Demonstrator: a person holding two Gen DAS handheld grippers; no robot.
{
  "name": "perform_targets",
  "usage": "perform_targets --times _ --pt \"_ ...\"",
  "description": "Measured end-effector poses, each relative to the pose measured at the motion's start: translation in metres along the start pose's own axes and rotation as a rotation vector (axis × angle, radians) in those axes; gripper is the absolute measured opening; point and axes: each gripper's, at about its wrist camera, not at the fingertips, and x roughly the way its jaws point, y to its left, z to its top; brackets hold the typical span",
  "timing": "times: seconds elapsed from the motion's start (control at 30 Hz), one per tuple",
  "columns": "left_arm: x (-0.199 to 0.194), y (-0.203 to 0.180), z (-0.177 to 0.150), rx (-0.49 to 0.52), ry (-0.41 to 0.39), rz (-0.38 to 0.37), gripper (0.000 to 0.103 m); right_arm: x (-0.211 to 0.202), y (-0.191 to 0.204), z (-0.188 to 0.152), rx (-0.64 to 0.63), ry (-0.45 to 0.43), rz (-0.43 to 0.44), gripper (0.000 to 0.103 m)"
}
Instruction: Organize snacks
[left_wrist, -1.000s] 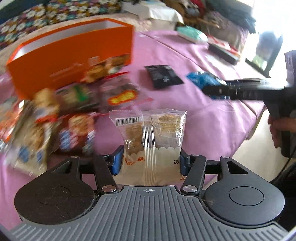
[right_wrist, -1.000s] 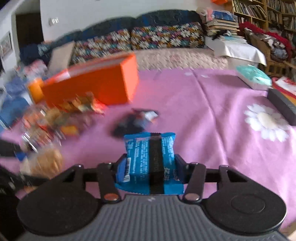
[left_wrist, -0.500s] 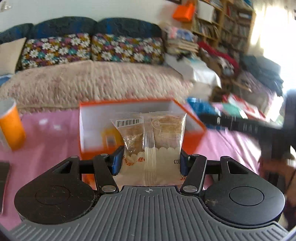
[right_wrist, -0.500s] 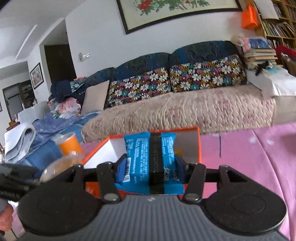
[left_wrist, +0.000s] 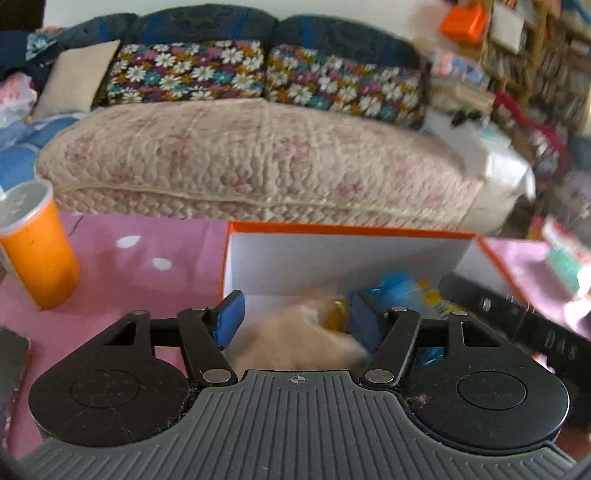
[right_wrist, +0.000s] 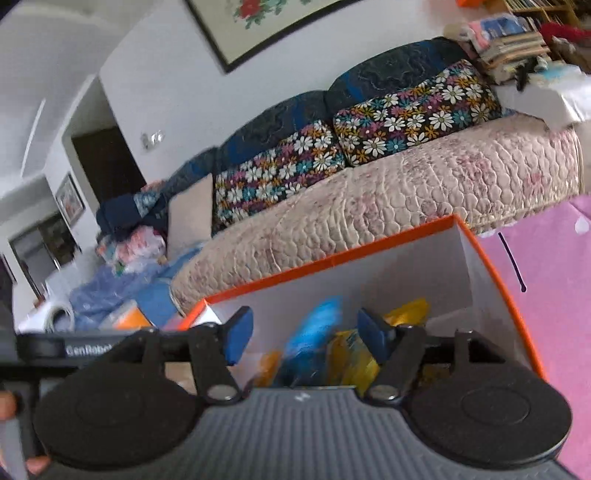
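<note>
Behind the desk (left_wrist: 140, 254), draped in a pink cloth, runs a long sofa (left_wrist: 258, 158) with flowered cushions and a pale quilted seat cover, and bookshelves crowd the far right. An orange cup (left_wrist: 40, 251) stands on the cloth to the left. On the desk sits an open orange box (left_wrist: 332, 230) with white inner walls, and both tools hang over it. The left hand-held gripper (left_wrist: 295, 321) has just been opening its jaws; the blue pads stand apart, and a blurred, pale tan snack pack (left_wrist: 295, 339) sits between them, free of either pad. The right hand-held gripper (right_wrist: 304, 330) has also just been spreading its jaws, and a blurred blue snack pack (right_wrist: 310, 339) lies between the pads without either pad pressing it, over the box's inside. Yellow packets (right_wrist: 354, 354) already lie in the box beside the blue one. From the left camera, the right tool's black body (left_wrist: 517, 314) shows reaching in over the box's right edge.
</note>
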Motion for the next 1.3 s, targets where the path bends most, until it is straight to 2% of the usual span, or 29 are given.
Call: perform_targets --times 0.13,0.23,0.33,0.4,0.53,0.63,0.73,0.83,0.97,1.0,1.07,1.1,1.13,1.2,1.3 --pt "-0.06 0.002 -0.025 0.028 -0.064 -0.046 0.053 -0.034 0.005 0.016 -0.008 -0.083 -0.005 0.083" --pt "-0.104 -0.002 -0.06 0.066 -0.072 -0.07 0.055 -0.059 0.006 0.018 -0.015 -0.097 -0.008 0.087" --pt "-0.135 -0.006 -0.102 0.078 -0.047 -0.098 0.059 -0.084 0.011 0.007 -0.075 -0.068 -0.05 0.092" --pt "-0.148 -0.011 -0.135 0.089 -0.018 -0.101 0.059 -0.102 0.011 -0.006 -0.119 -0.045 -0.087 0.093" --pt "-0.164 -0.026 -0.204 0.129 0.044 -0.057 0.059 -0.137 0.004 -0.029 -0.184 0.027 -0.134 0.094" --pt "-0.166 -0.036 -0.239 0.167 0.081 -0.052 0.058 -0.174 -0.015 -0.052 -0.203 0.057 -0.193 0.094" --pt "-0.161 -0.048 -0.24 0.221 0.078 -0.047 0.057 -0.209 -0.045 -0.077 -0.156 0.108 -0.261 0.094" --pt "-0.151 -0.06 -0.227 0.231 0.061 -0.088 0.057 -0.232 -0.074 -0.091 -0.116 0.147 -0.343 0.094" --pt "-0.12 -0.072 -0.208 0.266 0.076 -0.093 0.058 -0.253 -0.091 -0.088 -0.063 0.114 -0.382 0.094" --pt "-0.109 -0.073 -0.205 0.265 0.101 -0.105 0.056 -0.254 -0.092 -0.086 -0.057 0.106 -0.381 0.094" --pt "-0.09 -0.073 -0.204 0.248 0.147 -0.085 0.038 -0.251 -0.089 -0.083 -0.058 0.095 -0.375 0.094" --pt "-0.084 -0.072 -0.205 0.245 0.156 -0.072 0.026 -0.246 -0.086 -0.08 -0.06 0.096 -0.366 0.094" --pt "-0.084 -0.071 -0.207 0.247 0.135 -0.049 0.015 -0.244 -0.085 -0.079 -0.062 0.1 -0.356 0.094" --pt "-0.091 -0.069 -0.21 0.233 0.142 -0.052 0.01 -0.236 -0.079 -0.078 -0.068 0.116 -0.334 0.094" --pt "-0.112 -0.059 -0.221 0.174 0.162 -0.078 0.01 -0.224 -0.07 -0.079 -0.104 0.144 -0.319 0.094"
